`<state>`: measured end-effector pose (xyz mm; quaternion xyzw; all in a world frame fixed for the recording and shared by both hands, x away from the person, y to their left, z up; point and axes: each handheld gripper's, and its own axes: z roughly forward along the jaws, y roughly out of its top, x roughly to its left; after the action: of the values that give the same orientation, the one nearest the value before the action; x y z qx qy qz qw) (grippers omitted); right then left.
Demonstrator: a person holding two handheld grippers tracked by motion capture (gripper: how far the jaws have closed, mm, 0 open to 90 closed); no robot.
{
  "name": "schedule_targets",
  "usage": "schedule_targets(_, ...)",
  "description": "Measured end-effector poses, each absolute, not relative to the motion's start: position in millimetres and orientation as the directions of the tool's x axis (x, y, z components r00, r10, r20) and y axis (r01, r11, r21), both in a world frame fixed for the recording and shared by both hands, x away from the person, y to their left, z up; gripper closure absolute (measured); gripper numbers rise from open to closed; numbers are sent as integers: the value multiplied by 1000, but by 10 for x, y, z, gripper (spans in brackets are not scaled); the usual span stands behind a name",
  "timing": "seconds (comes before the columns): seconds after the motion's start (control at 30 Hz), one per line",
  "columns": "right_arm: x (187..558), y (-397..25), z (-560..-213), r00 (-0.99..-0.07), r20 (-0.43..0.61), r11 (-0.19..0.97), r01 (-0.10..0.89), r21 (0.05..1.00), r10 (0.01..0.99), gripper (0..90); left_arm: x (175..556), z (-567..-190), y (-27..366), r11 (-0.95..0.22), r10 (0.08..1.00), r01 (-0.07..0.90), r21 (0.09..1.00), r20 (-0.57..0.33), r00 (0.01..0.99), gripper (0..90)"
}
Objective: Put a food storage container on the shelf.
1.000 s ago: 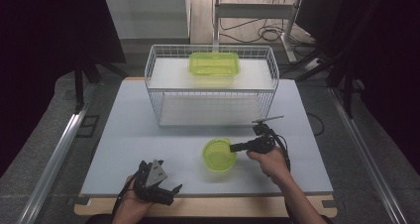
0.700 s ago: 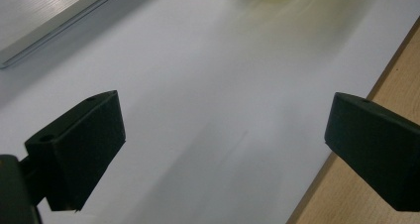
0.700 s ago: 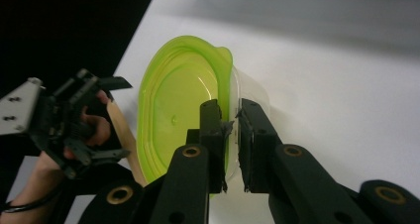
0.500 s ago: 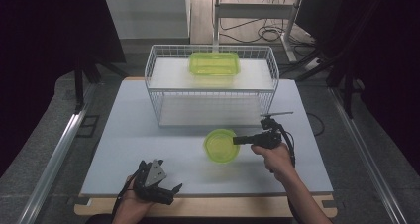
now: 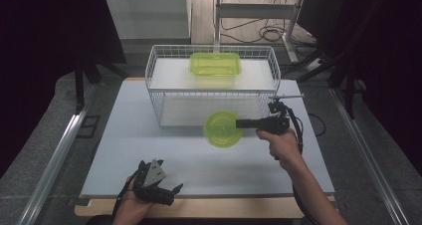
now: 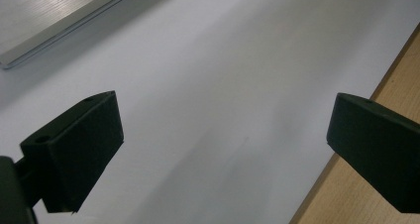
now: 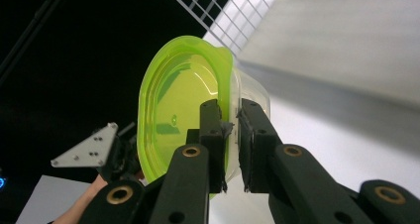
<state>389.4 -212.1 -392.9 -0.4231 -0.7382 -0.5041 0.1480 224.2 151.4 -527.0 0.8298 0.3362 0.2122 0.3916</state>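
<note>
**Right gripper holds a round green bowl in front of a wire basket**

In the high view, the person's right forearm reaches in from the bottom right, the hand wrapped around the right gripper (image 5: 242, 123), which points left. Its jaws are clamped on the right edge of a round bowl (image 5: 222, 128) with a green lid, seen in front of the white wire basket (image 5: 161, 93) at the back of the pale table (image 5: 149, 150). Whether the bowl rests on the table or is held just above it cannot be told. One rectangular green container (image 5: 215, 64) sits inside the basket on its upper level. The left hand lies palm up at the table's near edge, holding the left gripper (image 5: 166, 191), well apart from the bowl.

In the left gripper view, the two black jaws stand wide apart with nothing between them, above the pale tabletop and its wooden edge (image 6: 346, 199).

In the right gripper view, the two jaws pinch the bowl's rim. The lid is translucent lime green, the body beneath it clear plastic. Basket wire crosses behind.

Counted: one bowl, one rectangular container, one basket, two grippers.
</note>
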Motion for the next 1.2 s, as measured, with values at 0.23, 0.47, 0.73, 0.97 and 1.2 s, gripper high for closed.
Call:
schedule_targets(0.23,3940,-2079,-3623,-628,620,124,743,658,471,819,2242,-5270,1513,-473,722,390,790,94,685,13)
schedule_targets(0.47,4008,-2036,-3377,-646,603,110,720,685,468,819,2240,-5270,1514,-470,722,388,793,93,685,13)
schedule_targets(0.73,4106,-2018,-3148,-646,602,73,708,702,469,819,2240,-5273,1510,-462,724,388,797,86,685,13)
schedule_targets(0.97,4213,-1980,-2918,-652,585,47,686,726,483,819,2240,-5274,1507,-465,722,390,795,86,687,13)
schedule_targets(1.2,4358,-1904,-2690,-649,566,13,663,749,508,819,2240,-5273,1513,-464,723,391,795,84,686,13)
